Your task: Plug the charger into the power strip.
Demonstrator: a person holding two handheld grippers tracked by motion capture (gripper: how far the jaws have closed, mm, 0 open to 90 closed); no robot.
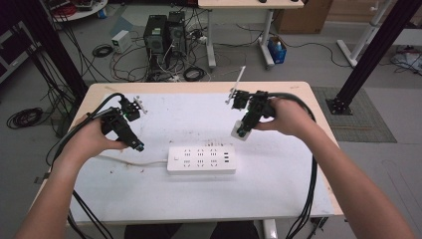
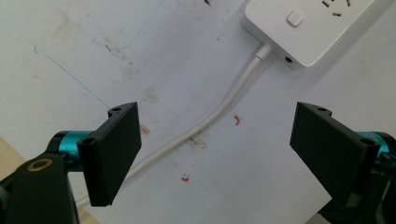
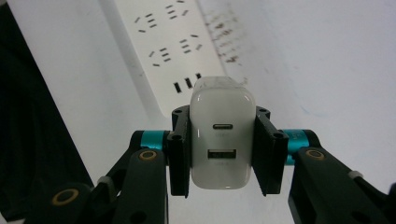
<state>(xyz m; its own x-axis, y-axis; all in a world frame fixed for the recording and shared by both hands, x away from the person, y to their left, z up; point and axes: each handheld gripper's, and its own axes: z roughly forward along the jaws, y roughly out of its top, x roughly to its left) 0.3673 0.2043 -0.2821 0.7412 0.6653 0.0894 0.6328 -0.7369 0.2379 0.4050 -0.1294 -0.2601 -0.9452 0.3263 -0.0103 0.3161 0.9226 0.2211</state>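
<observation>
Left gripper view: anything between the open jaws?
The power strip's white cord crosses the gap on the stained table; the left gripper holds nothing. The power strip lies beyond.

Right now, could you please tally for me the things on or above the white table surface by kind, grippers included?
Power strips: 1, the white power strip lying flat.
Chargers: 1, the white charger clamped in the right gripper.
Grippers: 2, the right gripper and the left gripper, jaws apart over the strip's cable.
Total: 4.
</observation>
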